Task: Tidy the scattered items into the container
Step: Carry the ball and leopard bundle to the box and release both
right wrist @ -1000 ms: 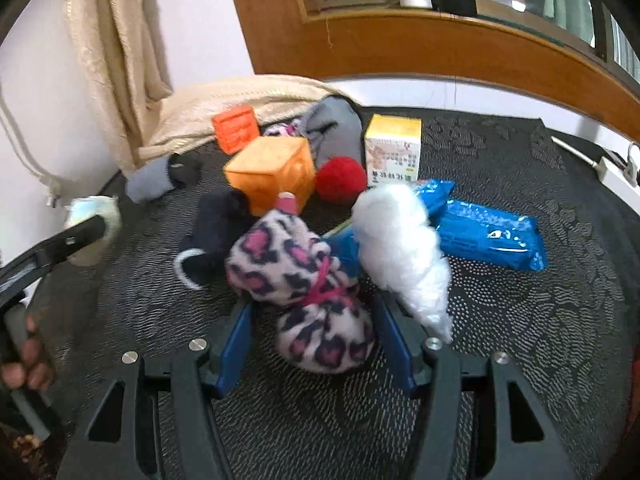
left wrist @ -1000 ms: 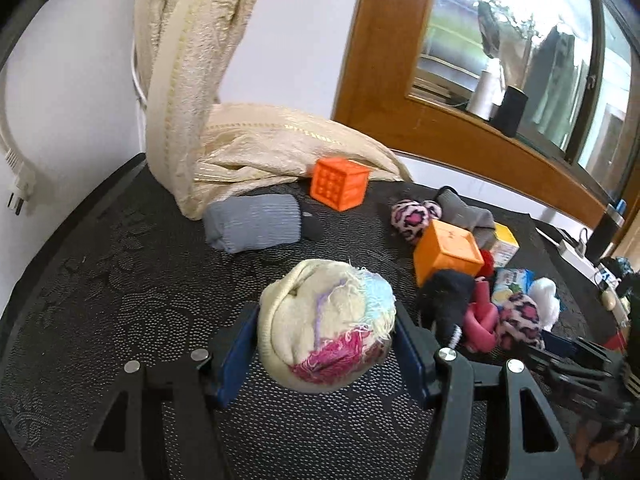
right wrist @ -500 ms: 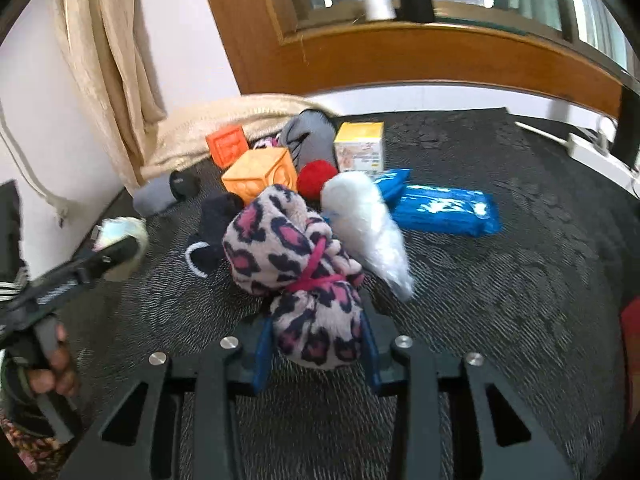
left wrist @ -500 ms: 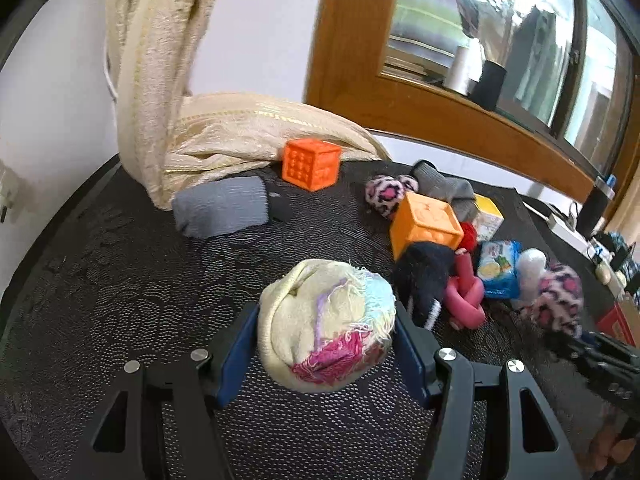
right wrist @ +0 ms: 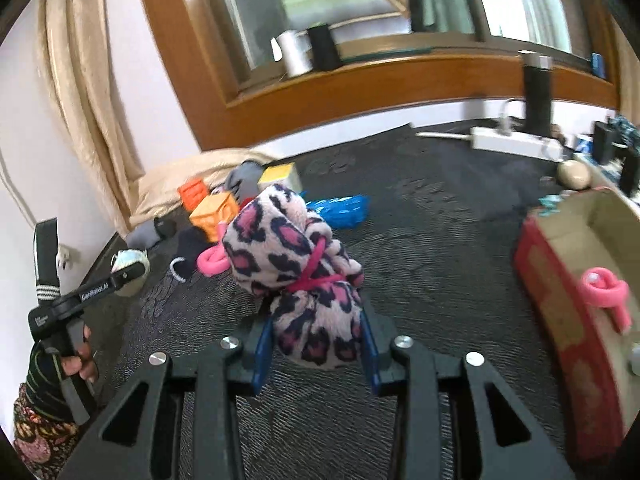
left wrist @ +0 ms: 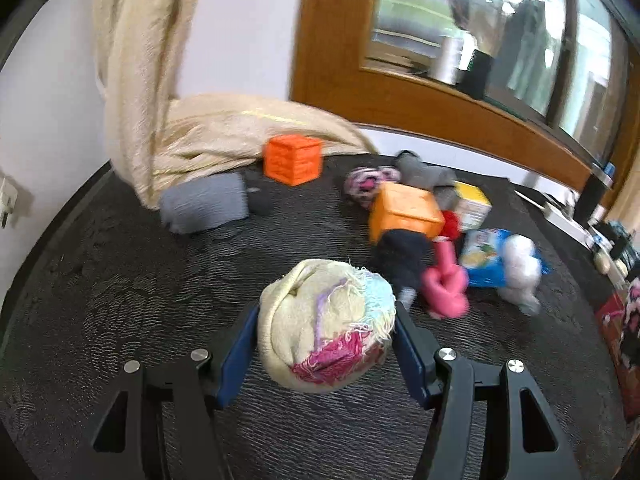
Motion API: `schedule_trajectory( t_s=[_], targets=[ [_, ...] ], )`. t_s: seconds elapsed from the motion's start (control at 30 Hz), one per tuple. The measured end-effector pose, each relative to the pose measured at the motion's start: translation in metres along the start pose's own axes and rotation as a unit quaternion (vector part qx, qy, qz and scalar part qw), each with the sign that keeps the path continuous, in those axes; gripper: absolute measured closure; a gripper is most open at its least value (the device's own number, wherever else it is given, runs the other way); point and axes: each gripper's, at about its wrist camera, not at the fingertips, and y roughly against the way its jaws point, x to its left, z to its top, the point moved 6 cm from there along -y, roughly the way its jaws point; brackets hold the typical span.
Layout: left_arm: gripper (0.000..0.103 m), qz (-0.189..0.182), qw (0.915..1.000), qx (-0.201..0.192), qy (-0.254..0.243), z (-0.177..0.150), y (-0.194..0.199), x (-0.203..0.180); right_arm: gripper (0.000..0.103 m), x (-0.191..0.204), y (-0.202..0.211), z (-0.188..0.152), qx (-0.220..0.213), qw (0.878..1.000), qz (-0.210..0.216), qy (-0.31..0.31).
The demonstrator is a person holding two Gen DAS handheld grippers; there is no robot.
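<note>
My left gripper point(left wrist: 326, 344) is shut on a cream sock ball with pink and blue fringe point(left wrist: 326, 326), held above the dark tablecloth point(left wrist: 120, 300). My right gripper point(right wrist: 316, 344) is shut on a pink leopard-print sock bundle point(right wrist: 296, 264) and holds it in the air, left of the red cardboard box point(right wrist: 560, 304). A pink ring toy point(right wrist: 604, 290) lies inside the box. The left gripper with its sock ball also shows in the right wrist view point(right wrist: 128, 270).
Scattered on the cloth: two orange cubes point(left wrist: 294, 159) point(left wrist: 406, 210), a grey sock roll point(left wrist: 204, 206), black sock point(left wrist: 404, 254), pink ring point(left wrist: 444, 286), blue packet point(left wrist: 484, 258), white fluffy item point(left wrist: 520, 270), yellow-white carton point(left wrist: 472, 204). Cream curtain point(left wrist: 160, 80) at back left. Power strip point(right wrist: 516, 142) at back right.
My right gripper has lifted the leopard bundle off the pile and swung right, bringing the red box into view. My left gripper has kept hold of the sock ball and shifted slightly.
</note>
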Motion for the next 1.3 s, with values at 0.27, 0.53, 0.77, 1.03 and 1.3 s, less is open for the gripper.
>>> schedule_trajectory(
  t_s=[0.27, 0.53, 0.77, 1.03, 1.3],
  targets=[
    [0.038, -0.082, 0.9949, -0.011, -0.058, 0.005, 0.034, -0.096, 0.063, -0.067, 0.072, 0.01, -0.07, 0.994, -0.068, -0.049],
    [0.038, -0.194, 0.9702, -0.005, -0.146, -0.006, 0.05, -0.24, 0.063, -0.146, 0.116, -0.003, -0.09, 0.979, -0.147, -0.113],
    [0.038, -0.254, 0.9459, -0.002, -0.202, -0.009, 0.06, -0.345, 0.063, -0.195, 0.133, -0.018, -0.09, 0.969, -0.172, -0.153],
    [0.038, -0.304, 0.9216, 0.021, -0.241, -0.026, 0.051, -0.437, 0.053, -0.22, 0.128, -0.032, -0.073, 0.967, -0.17, -0.174],
    [0.036, -0.326, 0.9052, 0.079, -0.26, -0.051, 0.013, -0.483, 0.05, -0.243, 0.13, -0.037, -0.073, 0.96, -0.192, -0.191]
  ],
)
